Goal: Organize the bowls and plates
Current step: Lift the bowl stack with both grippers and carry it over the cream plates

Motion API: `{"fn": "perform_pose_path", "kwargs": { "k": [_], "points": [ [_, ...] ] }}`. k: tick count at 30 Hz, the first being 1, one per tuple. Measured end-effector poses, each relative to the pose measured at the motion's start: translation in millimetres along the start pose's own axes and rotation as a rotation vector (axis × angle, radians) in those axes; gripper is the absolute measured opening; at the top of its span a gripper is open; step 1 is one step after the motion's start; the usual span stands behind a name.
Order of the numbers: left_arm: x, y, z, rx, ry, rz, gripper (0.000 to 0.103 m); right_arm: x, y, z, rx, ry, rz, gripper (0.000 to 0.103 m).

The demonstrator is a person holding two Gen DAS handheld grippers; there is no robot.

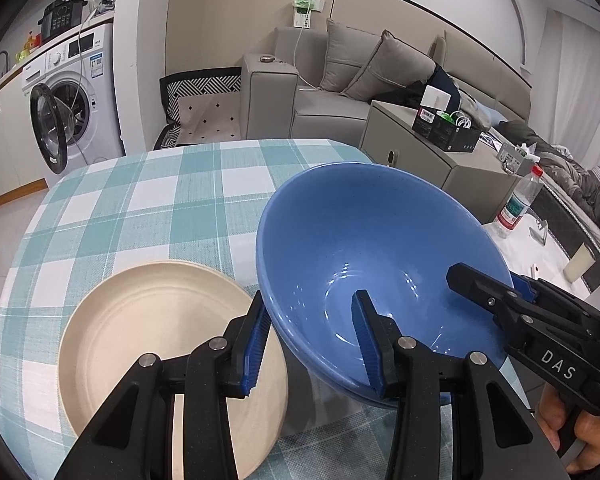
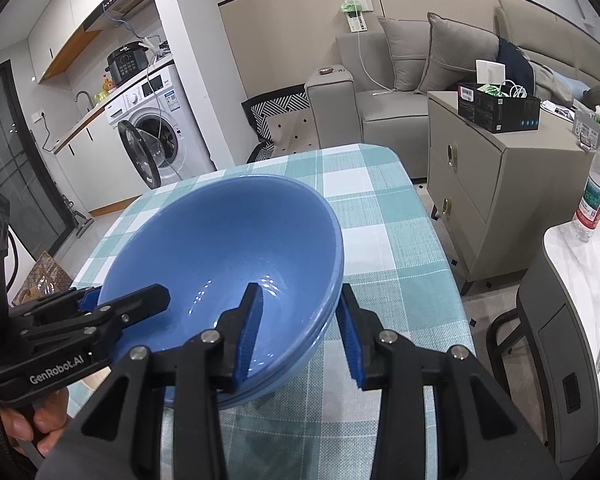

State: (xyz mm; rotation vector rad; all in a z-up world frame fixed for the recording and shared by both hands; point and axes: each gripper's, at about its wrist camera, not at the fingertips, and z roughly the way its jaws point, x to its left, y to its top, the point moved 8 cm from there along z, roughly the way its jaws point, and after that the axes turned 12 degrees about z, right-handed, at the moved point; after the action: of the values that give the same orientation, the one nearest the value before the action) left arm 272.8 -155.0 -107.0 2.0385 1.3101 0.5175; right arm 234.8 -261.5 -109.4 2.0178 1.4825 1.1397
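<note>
1. We see the blue bowl (image 1: 364,248) as glossy glazed ceramic with bright highlights.
2. We see the cream plate (image 1: 156,344) as matt and smooth.
3. We see the checked tablecloth (image 1: 140,208) as woven cloth.
4. We see the jaws as matt black plastic with ribbed blue pads (image 2: 250,332).

Left wrist view: camera sits just behind its own fingers, looking forward and down across the table (image 1: 148,204), very close to the bowl (image 1: 364,248). The bowl fills its right half, the plate (image 1: 160,344) its lower left.

Right wrist view: same low, close stance from the bowl's (image 2: 228,248) opposite side, with the bowl at left centre.

Both face the sofa (image 1: 340,92) (image 2: 388,92) and washer (image 1: 72,92) (image 2: 156,128). Each camera sees the other gripper at the bowl's rim.
</note>
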Motion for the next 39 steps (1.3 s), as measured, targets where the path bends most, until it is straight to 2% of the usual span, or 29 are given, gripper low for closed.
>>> {"fn": "perform_pose_path", "kwargs": {
  "k": [19,39],
  "points": [
    [2.4,10.6,-30.9,-0.055,0.014,-0.001,0.042,16.6,8.9,-23.8,-0.036,-0.014,-0.034,0.038],
    [31.5,6.2,-78.9,-0.108,0.048,-0.034,0.042,63.1,10.4,-39.9,-0.060,0.008,-0.093,0.038]
  ]
}}
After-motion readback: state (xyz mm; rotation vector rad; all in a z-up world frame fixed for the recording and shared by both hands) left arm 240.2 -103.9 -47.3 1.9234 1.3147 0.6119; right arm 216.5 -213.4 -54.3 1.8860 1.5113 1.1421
